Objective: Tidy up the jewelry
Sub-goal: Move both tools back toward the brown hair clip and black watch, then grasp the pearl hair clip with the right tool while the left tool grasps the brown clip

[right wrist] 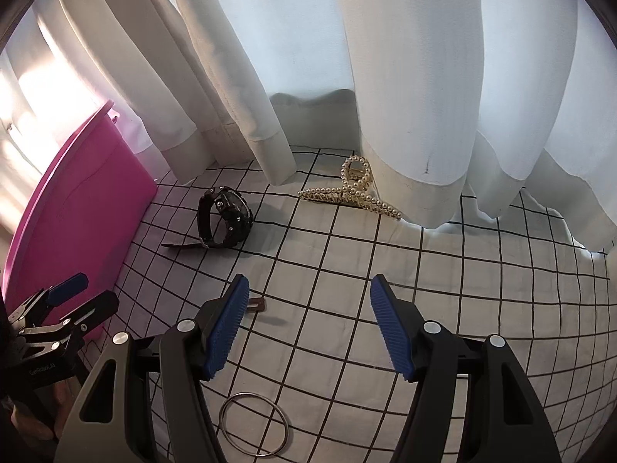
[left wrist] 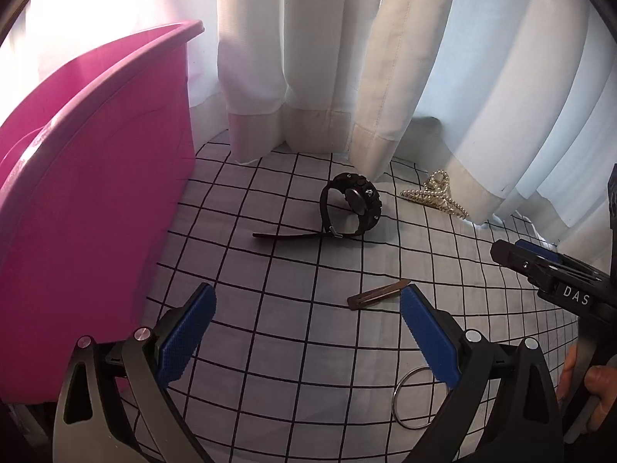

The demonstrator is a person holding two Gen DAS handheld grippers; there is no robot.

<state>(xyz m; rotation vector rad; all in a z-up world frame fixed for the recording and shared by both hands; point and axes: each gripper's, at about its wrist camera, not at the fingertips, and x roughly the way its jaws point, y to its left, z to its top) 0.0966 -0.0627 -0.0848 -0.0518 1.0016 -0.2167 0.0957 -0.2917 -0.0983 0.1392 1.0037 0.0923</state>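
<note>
Both grippers, left gripper [left wrist: 308,301] and right gripper [right wrist: 308,293], hang wide apart with nothing in them over the checked bedsheet [right wrist: 443,308]. Nearest is a silver bangle [right wrist: 254,424], then a brown hair clip [left wrist: 376,294], then the black watch [left wrist: 353,204] and pearl claw clip [right wrist: 353,189] by the curtain [right wrist: 416,77]. Pink bin [left wrist: 96,193] sits at the left edge.

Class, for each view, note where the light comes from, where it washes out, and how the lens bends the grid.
Left wrist: backlight through the curtain blows out the top left above the pink bin; grid lines bow.
Right wrist: glare at the left edge; the watch casts a soft shadow rightward; grid curves outward.
</note>
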